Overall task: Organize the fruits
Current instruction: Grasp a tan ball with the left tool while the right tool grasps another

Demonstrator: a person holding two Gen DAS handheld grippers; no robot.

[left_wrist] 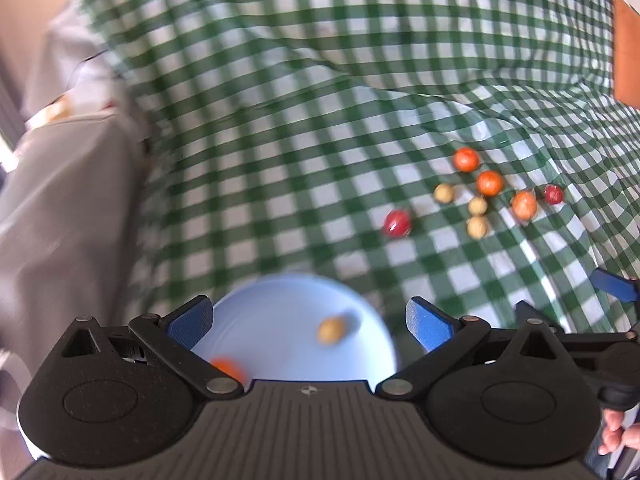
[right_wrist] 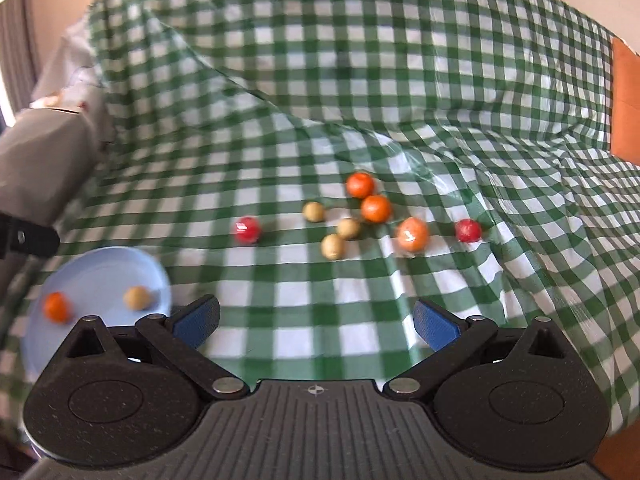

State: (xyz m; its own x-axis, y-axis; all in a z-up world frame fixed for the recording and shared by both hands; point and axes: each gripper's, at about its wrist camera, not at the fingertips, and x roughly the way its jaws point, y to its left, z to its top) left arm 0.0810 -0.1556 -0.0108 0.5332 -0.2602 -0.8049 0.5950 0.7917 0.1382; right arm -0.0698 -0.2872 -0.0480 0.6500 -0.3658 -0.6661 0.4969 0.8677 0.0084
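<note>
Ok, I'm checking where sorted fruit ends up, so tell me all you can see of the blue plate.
The plate is round, pale blue, smooth and matte, plastic by its look, with a shallow raised rim. It lies flat on the checked cloth, left of the loose fruit. Two pieces lie in it, apart: an orange fruit and a tan fruit. The open left claw hangs over it without touching; its near edge is hidden.

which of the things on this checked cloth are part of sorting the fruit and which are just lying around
Part of the job:
round orange fruits
round red fruits
small tan fruits
round pale blue plate, already holding one orange and one tan fruit
open left claw
open right claw

Just there:
green-and-white checked tablecloth
grey cushion
</note>
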